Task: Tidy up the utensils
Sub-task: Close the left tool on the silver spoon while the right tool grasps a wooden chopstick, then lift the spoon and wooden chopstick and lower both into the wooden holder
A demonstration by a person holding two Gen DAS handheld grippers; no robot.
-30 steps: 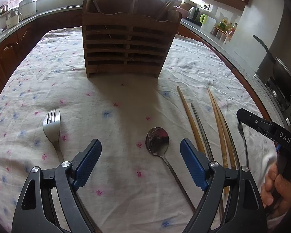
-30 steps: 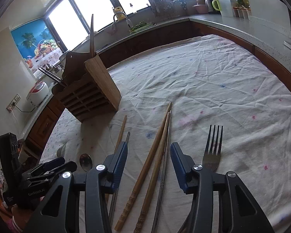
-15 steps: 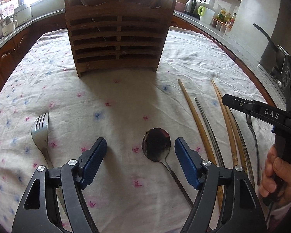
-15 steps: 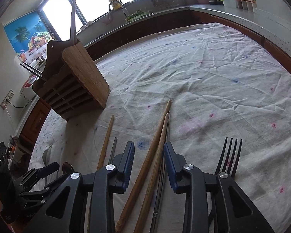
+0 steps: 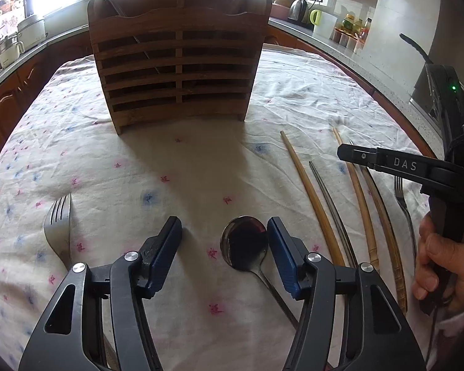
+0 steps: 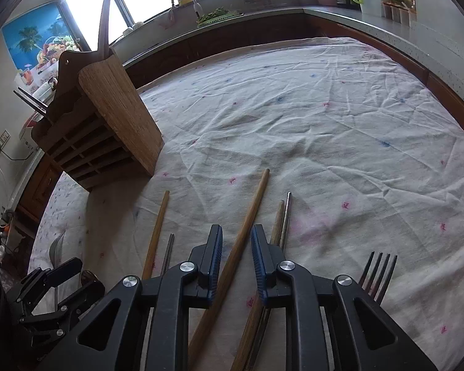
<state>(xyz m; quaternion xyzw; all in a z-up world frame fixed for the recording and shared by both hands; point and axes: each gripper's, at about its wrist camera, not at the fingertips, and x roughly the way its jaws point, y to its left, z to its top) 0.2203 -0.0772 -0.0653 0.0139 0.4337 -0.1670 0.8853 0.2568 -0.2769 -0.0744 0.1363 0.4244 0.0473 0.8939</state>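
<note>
Pick-up step: right claw [image 6: 236, 259] narrowed astride long brown wooden chopstick [image 6: 247, 219], lying on cloth-covered counter [image 6: 340, 142] near right; not yet pinched. Left claw [image 5: 224, 249] wide, empty, beside steel spoon [image 5: 244, 242]. Next: close, lift, carry to slatted wooden holder [image 6: 108, 130] far left

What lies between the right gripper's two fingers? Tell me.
One wooden chopstick runs through the gap of the right gripper, not yet clamped, as the right wrist view shows.

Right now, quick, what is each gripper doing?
Left gripper: open, holding nothing, spoon between its fingers.
Right gripper: open, straddling a chopstick.
</note>
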